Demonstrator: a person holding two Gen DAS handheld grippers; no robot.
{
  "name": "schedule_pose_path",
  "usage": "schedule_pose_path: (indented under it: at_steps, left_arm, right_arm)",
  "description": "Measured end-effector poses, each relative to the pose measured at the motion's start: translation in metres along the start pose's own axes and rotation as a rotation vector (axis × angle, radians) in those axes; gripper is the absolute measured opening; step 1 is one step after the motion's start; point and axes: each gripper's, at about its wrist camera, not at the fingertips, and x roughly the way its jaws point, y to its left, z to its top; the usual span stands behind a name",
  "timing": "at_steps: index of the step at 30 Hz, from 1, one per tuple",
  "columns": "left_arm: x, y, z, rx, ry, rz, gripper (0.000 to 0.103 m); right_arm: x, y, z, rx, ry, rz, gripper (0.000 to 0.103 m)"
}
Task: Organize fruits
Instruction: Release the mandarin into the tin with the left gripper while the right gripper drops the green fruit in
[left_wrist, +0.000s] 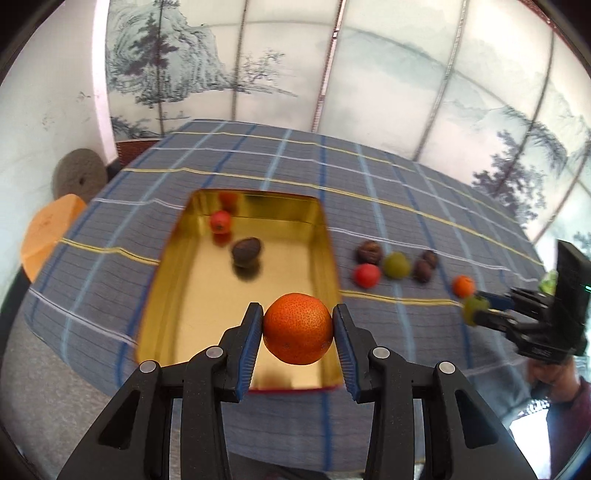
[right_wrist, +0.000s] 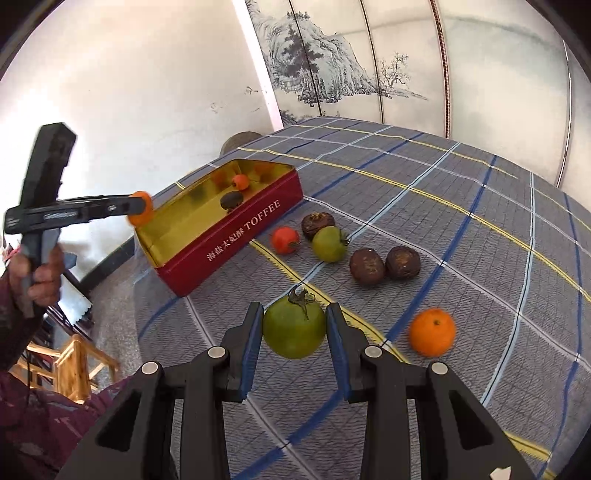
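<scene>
Left gripper, right gripper: each showing black plastic linkage arms, round silver rivets, fingers wearing ribbed blue pads. Person wearing a dark maroon sleeve, possibly patterned; blur is obscuring detail.

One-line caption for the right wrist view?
Right gripper clamps a green fruit above the plaid cloth, red tin beyond.

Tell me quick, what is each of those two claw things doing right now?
Left gripper: shut on the orange, above the tin.
Right gripper: shut on the green fruit.
</scene>
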Motion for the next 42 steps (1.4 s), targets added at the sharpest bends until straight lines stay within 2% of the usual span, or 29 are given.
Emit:
schedule_pose_path:
  at_steps: [11, 26, 28, 30, 33, 42]
  left_arm:
    - [0.050, 0.028, 0.015, 0.056, 0.041, 0.160, 0.040]
    - [0.078, 0.036, 0.024, 0.075, 0.072, 0.211, 0.041]
    - [0.078, 0.035, 0.026, 0.081, 0.063, 0.222, 0.044]
    - [0.077, 0.035, 0.027, 0.083, 0.052, 0.229, 0.057]
    - [0.073, 0.033, 0.030, 0.089, 0.020, 0.246, 0.068]
    - [0.058, 0.038, 0.024, 0.055, -0.008, 0.262, 0.072]
  right_arm:
    - [-0.010, 0.014, 0.006, -0.001, -0.017, 0.001, 0.032]
    - [-0.008, 0.027, 0.017, -0.013, -0.016, 0.014, 0.032]
    - [-0.008, 0.029, 0.018, -0.015, -0.015, 0.015, 0.032]
    - [-0.008, 0.030, 0.019, -0.016, -0.014, 0.017, 0.032]
    - [-0.007, 0.034, 0.020, -0.020, -0.014, 0.017, 0.032]
    - [-0.004, 0.047, 0.036, -0.045, -0.021, 0.036, 0.032]
